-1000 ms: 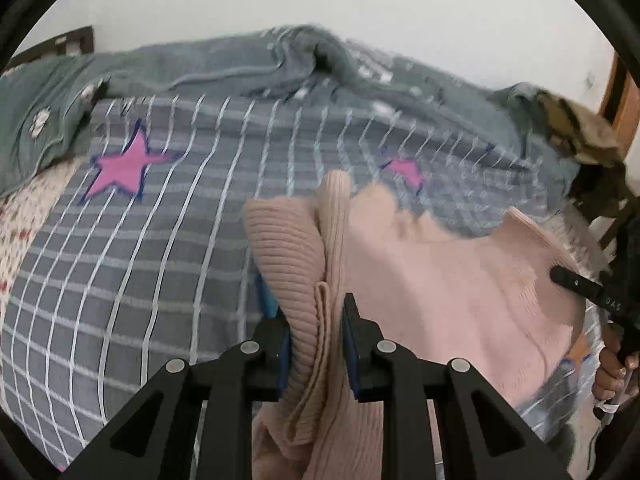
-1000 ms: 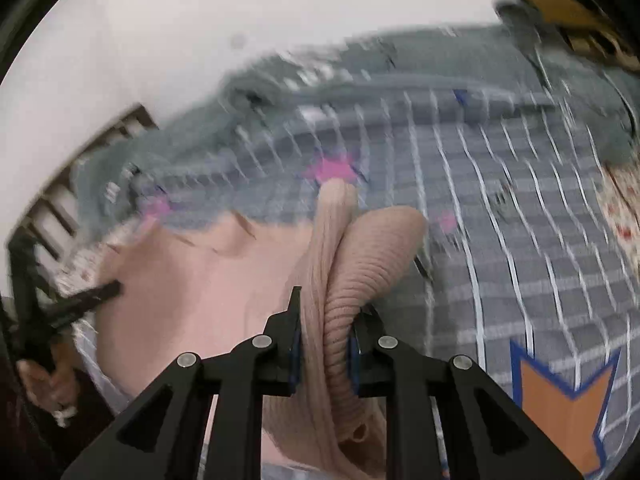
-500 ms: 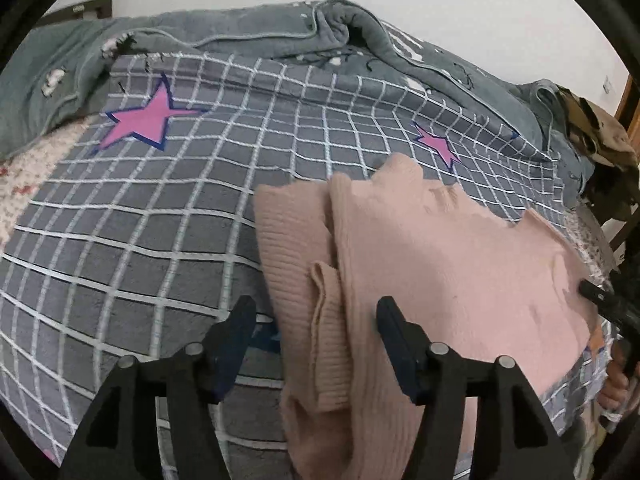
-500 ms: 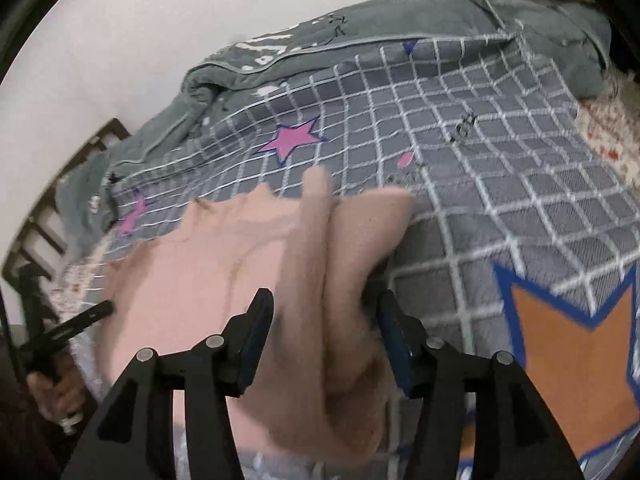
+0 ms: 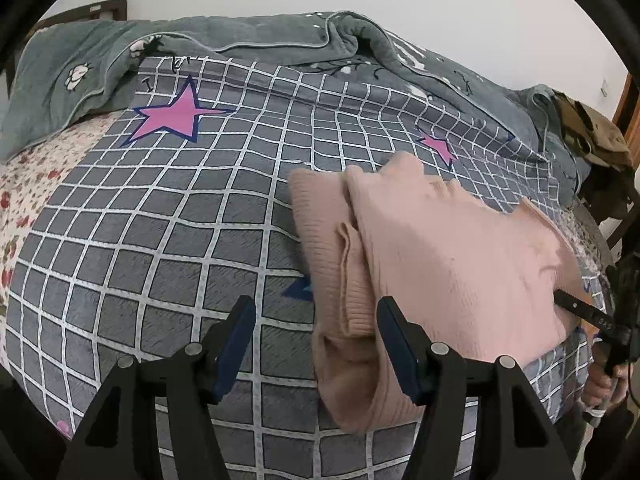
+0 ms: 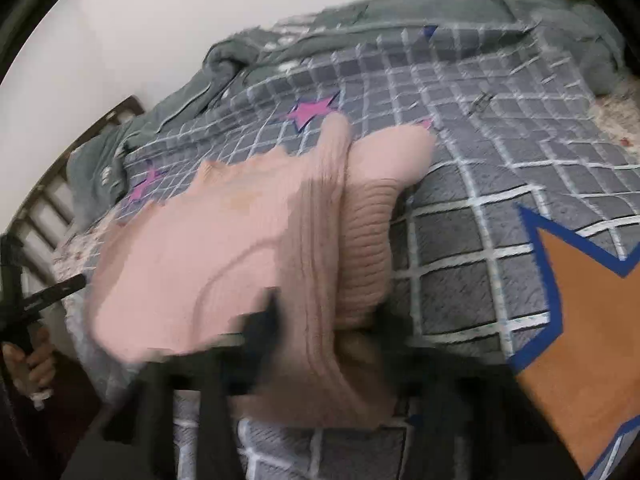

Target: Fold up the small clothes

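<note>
A pink knit sweater [image 5: 460, 248] lies spread on the grey checked bed cover [image 5: 160, 240], its ribbed sleeve folded along its left edge. My left gripper [image 5: 316, 320] is open. Its right finger rests at the sleeve's edge, its left finger over bare cover, and neither presses the fabric. In the blurred right wrist view, a ribbed fold of the sweater [image 6: 200, 248] stands between the fingers of my right gripper [image 6: 326, 316], whose jaws are closing. The blur hides whether the pads press the fold. One right finger [image 5: 576, 306] shows at the sweater's far edge.
A rumpled grey-green blanket [image 5: 240, 36] runs along the back of the bed. A floral sheet [image 5: 24, 184] shows at the left and a camouflage-patterned item [image 5: 592, 132] at the back right. An orange star [image 6: 580, 320] is printed on the cover. A hand [image 5: 600, 388] holds the right gripper.
Both grippers let go of the raised sweater folds and their jaws spread. The sweater dropped flat onto the bed. The left gripper drew back to the left; the right one sank.
</note>
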